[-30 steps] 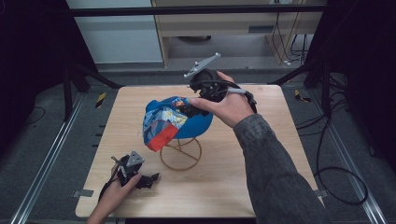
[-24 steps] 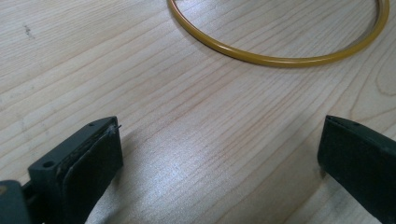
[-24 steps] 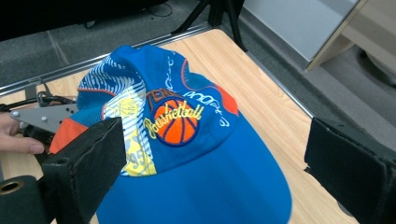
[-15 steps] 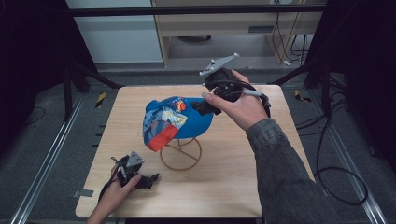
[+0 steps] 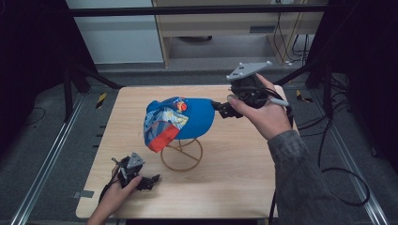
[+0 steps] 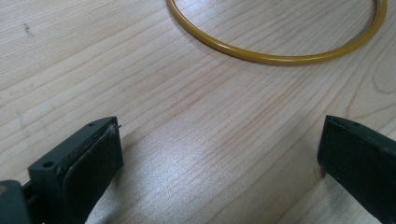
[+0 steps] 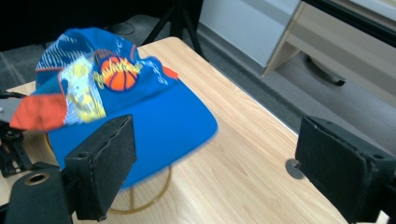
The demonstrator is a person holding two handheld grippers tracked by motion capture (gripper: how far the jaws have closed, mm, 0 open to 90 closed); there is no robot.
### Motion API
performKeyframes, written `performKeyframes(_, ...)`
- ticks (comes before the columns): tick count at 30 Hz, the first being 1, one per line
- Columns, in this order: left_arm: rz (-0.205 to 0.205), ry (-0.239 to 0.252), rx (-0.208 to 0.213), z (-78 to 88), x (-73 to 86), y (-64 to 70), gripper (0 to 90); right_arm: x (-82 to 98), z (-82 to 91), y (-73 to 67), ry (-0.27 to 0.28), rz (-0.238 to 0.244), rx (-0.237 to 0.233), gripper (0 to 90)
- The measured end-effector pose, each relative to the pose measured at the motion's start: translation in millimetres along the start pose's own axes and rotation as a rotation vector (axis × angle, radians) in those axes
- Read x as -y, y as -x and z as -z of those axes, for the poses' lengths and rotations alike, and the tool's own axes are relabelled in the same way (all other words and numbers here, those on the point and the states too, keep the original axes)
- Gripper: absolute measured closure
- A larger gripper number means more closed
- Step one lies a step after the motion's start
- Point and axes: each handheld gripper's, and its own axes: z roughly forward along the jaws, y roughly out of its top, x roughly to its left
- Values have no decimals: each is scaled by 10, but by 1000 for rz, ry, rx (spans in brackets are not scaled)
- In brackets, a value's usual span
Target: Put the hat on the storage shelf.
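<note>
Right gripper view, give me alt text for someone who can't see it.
A blue cap with a basketball patch sits on a yellow wire stand on a wooden table. The right gripper faces it, its black jaws wide apart and holding nothing.

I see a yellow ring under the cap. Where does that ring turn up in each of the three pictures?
High view: the yellow ring lies on the table's middle, beneath the blue cap.
Left gripper view: the ring arcs across the top, beyond the open fingers.
Right gripper view: part of the ring peeks out low, under the cap.
Shared landmark: the wooden table.
</note>
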Motion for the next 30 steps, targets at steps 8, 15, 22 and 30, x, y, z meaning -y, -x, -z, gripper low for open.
performKeyframes(8,-1,4,-3,-3,1,0,0,569,131,137,16,-61,38,126)
performKeyframes(15,-1,0,-1,0,1,0,0,986,86,295,-8,-124,48,125)
performKeyframes(22,-1,-1,-1,0,1,0,0,1254,60,379,-38,-162,77,122)
performKeyframes(30,-2,0,0,-4,-2,-3,0,1574,-91,409,-62,-196,100,130)
